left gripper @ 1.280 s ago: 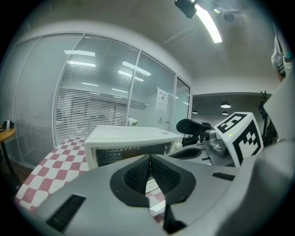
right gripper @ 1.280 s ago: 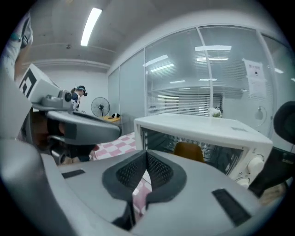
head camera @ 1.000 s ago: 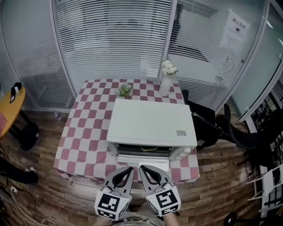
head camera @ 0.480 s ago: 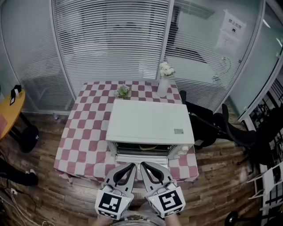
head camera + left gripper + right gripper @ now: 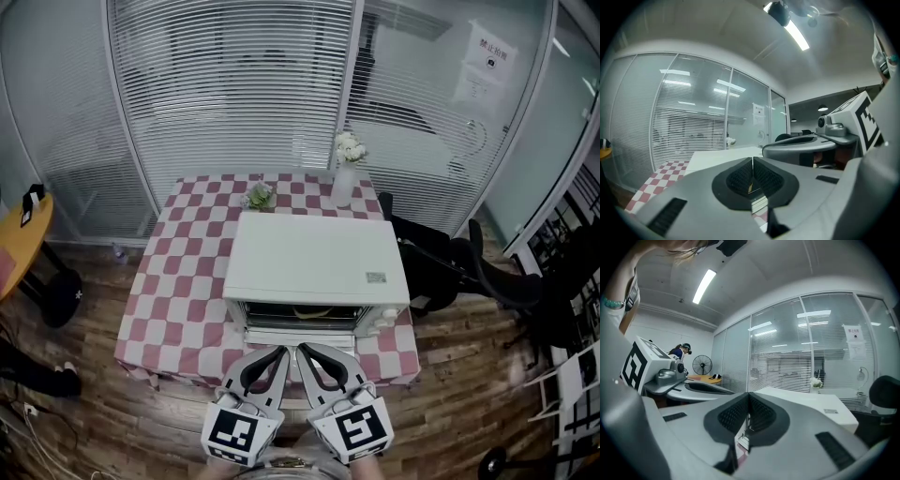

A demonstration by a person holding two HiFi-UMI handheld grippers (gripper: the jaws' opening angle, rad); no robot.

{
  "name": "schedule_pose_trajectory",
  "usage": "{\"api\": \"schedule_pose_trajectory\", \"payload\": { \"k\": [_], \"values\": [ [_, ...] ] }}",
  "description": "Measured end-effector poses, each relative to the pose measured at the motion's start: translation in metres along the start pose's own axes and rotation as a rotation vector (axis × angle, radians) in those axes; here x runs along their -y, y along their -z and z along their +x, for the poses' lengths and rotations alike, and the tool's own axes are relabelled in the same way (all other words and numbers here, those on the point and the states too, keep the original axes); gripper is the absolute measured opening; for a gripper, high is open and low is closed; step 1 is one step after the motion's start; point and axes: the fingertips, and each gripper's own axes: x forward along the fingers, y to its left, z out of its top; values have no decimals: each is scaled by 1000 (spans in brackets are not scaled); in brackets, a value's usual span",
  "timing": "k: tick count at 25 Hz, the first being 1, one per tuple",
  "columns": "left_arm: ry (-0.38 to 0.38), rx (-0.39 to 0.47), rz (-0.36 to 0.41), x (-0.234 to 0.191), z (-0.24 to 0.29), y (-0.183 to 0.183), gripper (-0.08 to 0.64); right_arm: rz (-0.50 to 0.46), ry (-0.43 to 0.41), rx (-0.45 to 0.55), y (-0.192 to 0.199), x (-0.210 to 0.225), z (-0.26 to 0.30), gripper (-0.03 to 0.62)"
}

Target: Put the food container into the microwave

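Risk: with both pairs of jaws shut and empty, any push on the microwave (image 5: 314,267) door (image 5: 281,337) would rest on narrow tips. These could slip off its edge and let it drop, or shove the microwave back on the cloth. A container seated too near the front could also be struck.

Left gripper (image 5: 753,161): pads meet along the whole seam, nothing between them. Right gripper (image 5: 749,395): likewise closed on nothing. The two lie side by side, roughly level, tips just in front of the microwave's lower white panel. This panel seems to be the door, hung open downward; whether the tips touch it cannot be told.

Above the panel is a dark cavity (image 5: 281,316) with a pale yellowish shape inside, probably the container (image 5: 312,314). No container shows elsewhere on the table (image 5: 173,281) or in either gripper.

The microwave stands on the red-and-white checked table. A small plant (image 5: 260,195) and a vase (image 5: 343,183) of white flowers stand behind it.

Placing looks done; closing the door seems to remain.
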Motion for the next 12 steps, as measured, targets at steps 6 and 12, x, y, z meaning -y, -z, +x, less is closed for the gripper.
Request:
{"api": "schedule_pose_trajectory", "payload": {
  "k": [6, 12],
  "values": [
    [0, -7, -1, 2, -2, 1, 14, -6, -2, -8, 2, -2, -1, -7],
    [-9, 21, 6, 4, -2, 3, 14, -12, 0, -23, 5, -2, -6, -7]
  ]
}}
